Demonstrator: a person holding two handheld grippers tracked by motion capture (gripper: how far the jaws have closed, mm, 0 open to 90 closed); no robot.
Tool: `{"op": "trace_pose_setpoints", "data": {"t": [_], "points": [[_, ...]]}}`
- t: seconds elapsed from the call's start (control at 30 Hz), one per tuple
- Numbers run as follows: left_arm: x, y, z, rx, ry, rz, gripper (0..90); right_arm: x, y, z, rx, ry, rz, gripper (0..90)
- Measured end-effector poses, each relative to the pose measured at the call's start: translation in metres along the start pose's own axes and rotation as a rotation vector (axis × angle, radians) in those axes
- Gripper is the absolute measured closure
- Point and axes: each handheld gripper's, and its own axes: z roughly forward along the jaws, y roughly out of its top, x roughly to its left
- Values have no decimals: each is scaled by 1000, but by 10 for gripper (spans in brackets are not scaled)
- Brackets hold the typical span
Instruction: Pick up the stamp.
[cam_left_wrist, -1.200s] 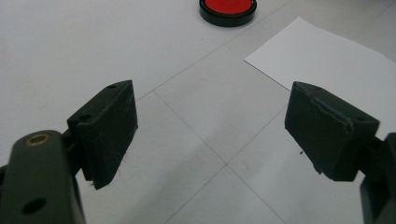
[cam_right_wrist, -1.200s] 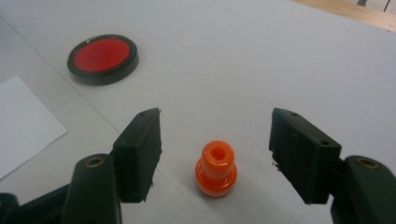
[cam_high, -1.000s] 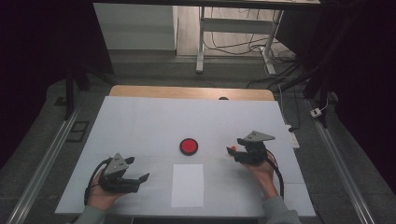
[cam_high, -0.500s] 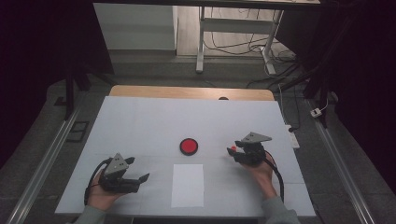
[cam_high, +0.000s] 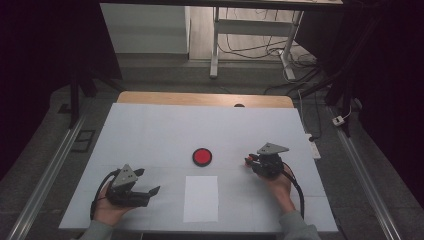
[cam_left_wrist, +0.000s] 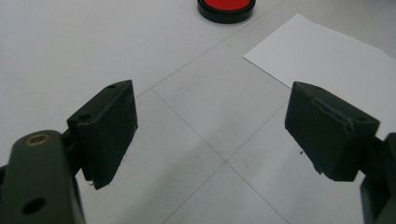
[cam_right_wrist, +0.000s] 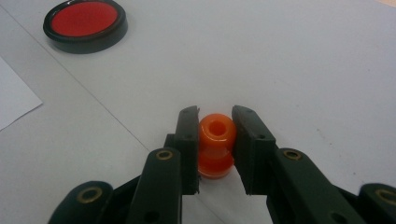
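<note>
We have a small orange spool (cam_right_wrist: 215, 144) pinched in our right gripper (cam_right_wrist: 215, 140). Its jaws have just been closing, and now both black pads press on the sides of the spool. The spool sits low, right on the white table (cam_high: 150, 135), a bit to the right of the red button (cam_high: 202, 156). From the high view we see the right gripper (cam_high: 248, 161) with a bit of orange at its tip.

Our left gripper (cam_left_wrist: 210, 135) is wide open and holds nothing. It rests near the left side of the sheet of paper (cam_high: 201, 198).

What could go wrong? The spool is round and smooth, and the pads hold it only at its thin middle. If we lift too fast or tip our hand, we think it could slip out and roll away. If we squeeze off-center, it might pop out sideways and bump the red button
</note>
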Motion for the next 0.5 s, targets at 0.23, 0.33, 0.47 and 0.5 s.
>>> {"op": "trace_pose_setpoints", "data": {"t": [0.23,0.33,0.47,0.5], "points": [[0,0,1,2,-1,2,175,1,0,0,1,-7,-8,724],[0,0,1,2,-1,2,174,1,1,-1,-2,-11,-14,724],[1,0,1,2,0,2,174,1,2,-3,-24,-10,-11,725],[0,0,1,3,0,2,174,1,2,-3,-24,-10,-11,725]]}}
